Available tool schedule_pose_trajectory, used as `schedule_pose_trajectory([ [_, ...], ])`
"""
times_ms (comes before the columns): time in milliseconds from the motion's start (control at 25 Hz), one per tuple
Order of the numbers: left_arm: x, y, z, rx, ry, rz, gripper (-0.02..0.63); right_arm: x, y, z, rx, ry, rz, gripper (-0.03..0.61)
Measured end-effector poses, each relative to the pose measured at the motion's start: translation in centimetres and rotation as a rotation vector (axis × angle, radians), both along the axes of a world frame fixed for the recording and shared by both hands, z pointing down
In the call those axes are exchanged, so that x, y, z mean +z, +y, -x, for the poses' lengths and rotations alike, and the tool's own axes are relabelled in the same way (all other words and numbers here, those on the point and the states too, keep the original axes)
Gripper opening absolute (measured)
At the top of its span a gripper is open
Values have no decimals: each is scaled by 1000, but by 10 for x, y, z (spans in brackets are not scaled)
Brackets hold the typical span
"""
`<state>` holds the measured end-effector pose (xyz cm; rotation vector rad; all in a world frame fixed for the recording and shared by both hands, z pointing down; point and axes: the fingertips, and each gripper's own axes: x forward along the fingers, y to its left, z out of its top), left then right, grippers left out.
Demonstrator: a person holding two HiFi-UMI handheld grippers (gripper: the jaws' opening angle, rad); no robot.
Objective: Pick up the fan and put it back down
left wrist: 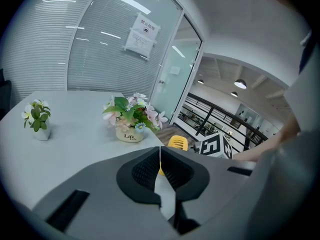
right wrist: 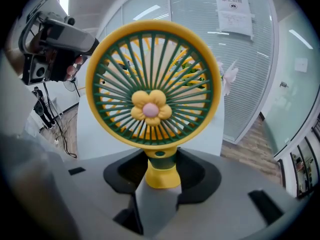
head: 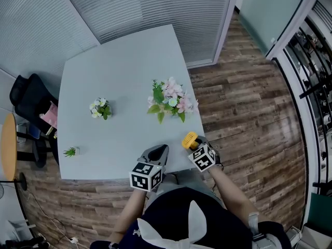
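Fan (right wrist: 152, 104) — smooth moulded plastic with a soft sheen on the yellow rim and stem; green grille of the same finish.
Left gripper (left wrist: 160, 156) and right gripper (right wrist: 161, 171): matt grey plastic shells; black pads (right wrist: 128, 172) finely ribbed and rubbery-looking.
Table (head: 124, 77): pale top, smooth and matt.
Floor (head: 244, 113), right of the head view: wood-grain planks, low gloss.
Pot (left wrist: 129, 134) — cream, glossy, ceramic-looking.
Notice (left wrist: 141, 33), upper centre of the left gripper view: white paper on glass.
Chair (head: 28, 95), left edge of the head view: black cloth.

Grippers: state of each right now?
Left gripper: closed, empty.
Right gripper: closed on the fan, at its stem.
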<state>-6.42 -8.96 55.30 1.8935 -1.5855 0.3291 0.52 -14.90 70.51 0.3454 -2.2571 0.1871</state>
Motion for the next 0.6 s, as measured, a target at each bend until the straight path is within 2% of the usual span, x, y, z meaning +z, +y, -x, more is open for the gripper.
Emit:
schedule_pose_trajectory([
  [600,-2,0,0,-20,-5,-19,23,-28,-8,0,26,-1,-2,184],
])
